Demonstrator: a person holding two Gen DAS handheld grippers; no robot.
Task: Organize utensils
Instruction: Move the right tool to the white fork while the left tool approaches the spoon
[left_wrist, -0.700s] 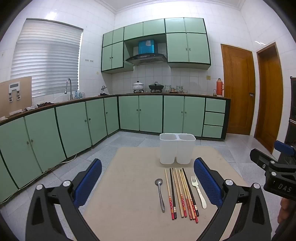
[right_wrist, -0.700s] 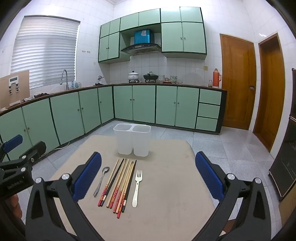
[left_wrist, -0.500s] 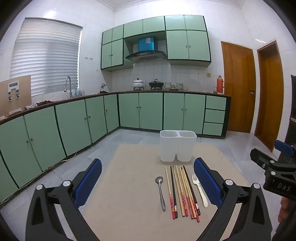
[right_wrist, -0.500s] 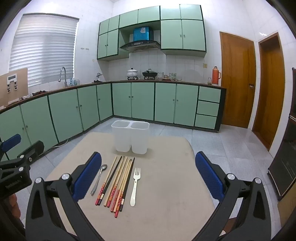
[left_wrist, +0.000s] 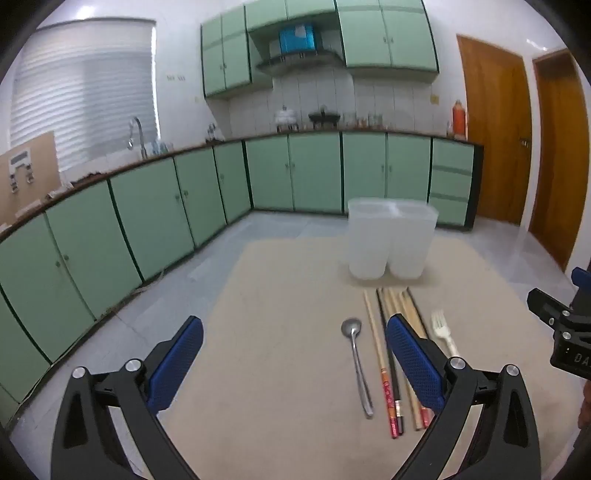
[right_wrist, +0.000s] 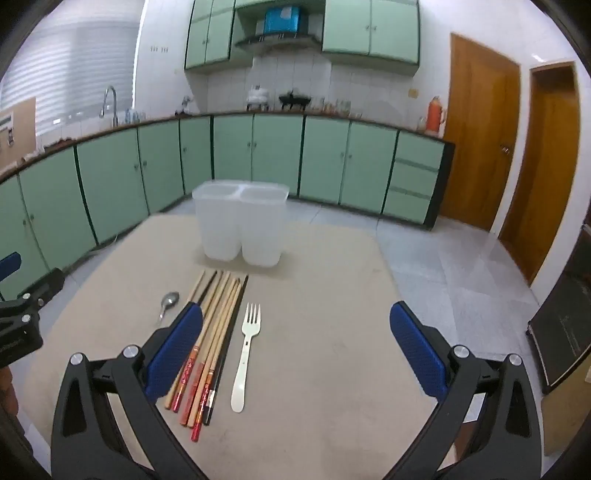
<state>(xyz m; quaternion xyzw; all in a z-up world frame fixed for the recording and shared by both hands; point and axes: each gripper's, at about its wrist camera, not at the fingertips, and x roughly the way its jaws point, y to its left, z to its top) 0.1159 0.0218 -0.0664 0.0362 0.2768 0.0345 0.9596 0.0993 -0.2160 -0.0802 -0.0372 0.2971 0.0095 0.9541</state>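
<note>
Both grippers' jaws gape wide, empty; the thin, stiff, probably slippery chopsticks are best pinched mid-shaft.

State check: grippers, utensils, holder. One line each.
left gripper: open, holding nothing
right gripper: open, holding nothing
spoon: flat on table
chopsticks: flat, side by side
fork: flat on table
holder: upright, both compartments look empty

White fork, silver spoon, translucent white holder, green cabinets
</note>
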